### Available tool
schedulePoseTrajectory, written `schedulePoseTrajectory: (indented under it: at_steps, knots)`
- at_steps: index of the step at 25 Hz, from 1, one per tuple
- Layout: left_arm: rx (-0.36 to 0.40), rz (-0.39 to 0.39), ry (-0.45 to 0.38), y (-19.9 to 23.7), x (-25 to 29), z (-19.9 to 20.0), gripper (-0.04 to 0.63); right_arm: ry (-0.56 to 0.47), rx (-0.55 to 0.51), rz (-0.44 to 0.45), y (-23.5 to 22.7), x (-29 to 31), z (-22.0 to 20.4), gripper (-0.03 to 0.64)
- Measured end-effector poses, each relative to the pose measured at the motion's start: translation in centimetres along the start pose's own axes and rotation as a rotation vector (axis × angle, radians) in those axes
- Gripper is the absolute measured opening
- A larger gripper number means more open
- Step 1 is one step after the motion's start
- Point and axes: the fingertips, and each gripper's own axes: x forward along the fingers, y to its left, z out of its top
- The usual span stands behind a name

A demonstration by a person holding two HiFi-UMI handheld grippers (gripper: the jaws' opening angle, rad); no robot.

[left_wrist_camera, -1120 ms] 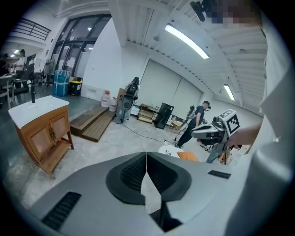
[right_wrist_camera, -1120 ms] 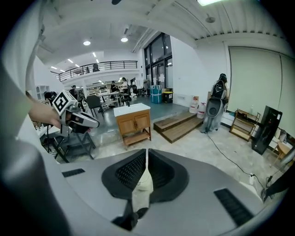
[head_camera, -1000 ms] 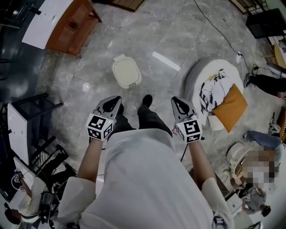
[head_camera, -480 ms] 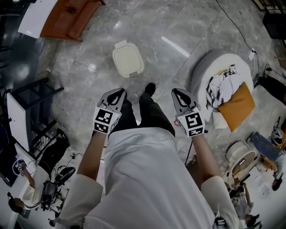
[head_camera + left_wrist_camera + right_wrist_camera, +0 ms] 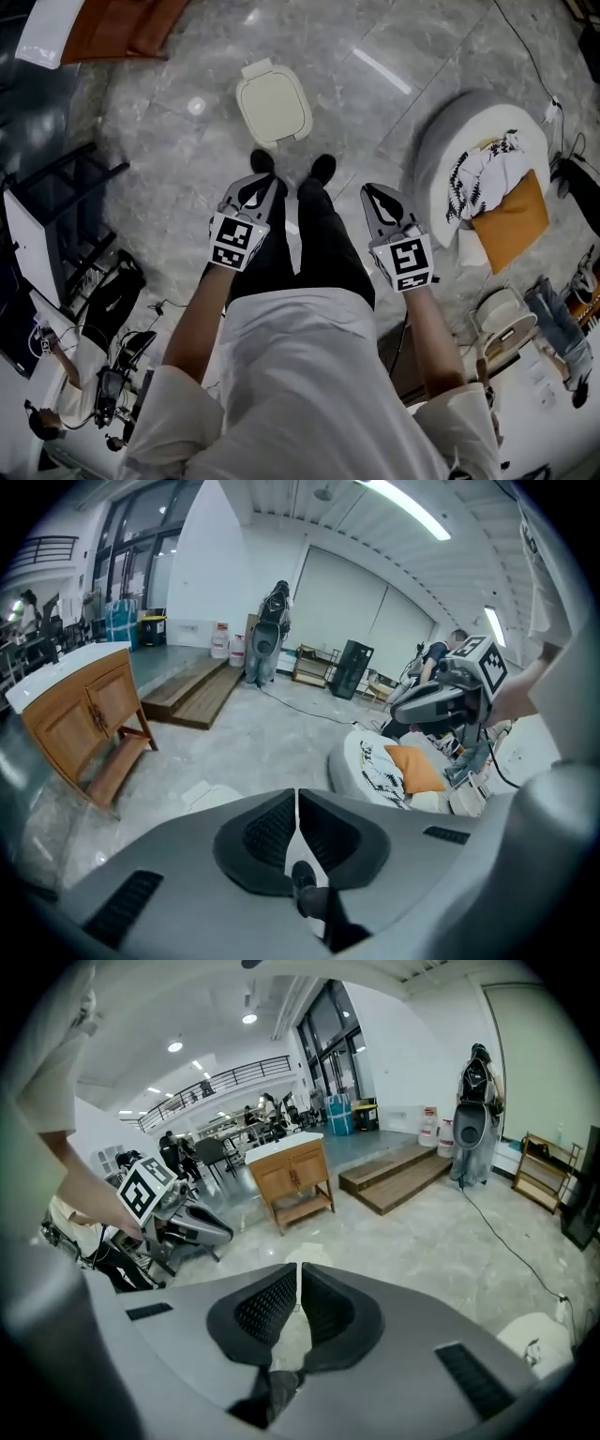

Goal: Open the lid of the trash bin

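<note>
You are standing over the trash bin (image 5: 273, 103). It is sitting on the grey floor (image 5: 178, 187), just past your shoes (image 5: 322, 169). Its lid (image 5: 277, 89) is lying flat and shut.

You are holding the left gripper (image 5: 257, 182) with its jaws squeezed together, and nothing is in them. The right gripper (image 5: 377, 192) is looking the same: jaws pressed together, holding nothing. Both are pointing forward and down at the floor.

The bin is lying ahead of both grippers and lower than them. It is sitting almost straight in front of the left one, while the right one is well off to the side. So I am thinking the left gripper has the shorter way to go.

The bin's long side is running away from you, leaning a little sideways. A small tab (image 5: 254, 67) is sticking out at the far end. I cannot tell if that is the hinge or a handle.
</note>
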Motion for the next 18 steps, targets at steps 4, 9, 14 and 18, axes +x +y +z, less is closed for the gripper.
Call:
schedulePoseTrajectory:
  at_steps: [4, 9, 14, 18]
  knots:
    - [-0.005, -0.006, 0.032, 0.8, 3.2, -1.9, 0.020, 0.032, 0.033, -0.003, -0.3, 2.3, -1.9, 0.035]
    - [-0.012, -0.021, 0.105, 1.7, 7.5, -6.2, 0.020, 0.063, 0.100, -0.004, -0.7, 5.4, -4.8, 0.035]
    - [0.008, -0.012, 0.183, 2.8, 11.2, -10.0, 0.020, 0.090, 0.147, -0.005, -1.4, 8.3, -7.1, 0.034]
    - [0.044, 0.007, 0.231, 3.7, 14.0, -13.0, 0.021, 0.103, 0.165, 0.000, -1.5, 10.1, -8.6, 0.034]
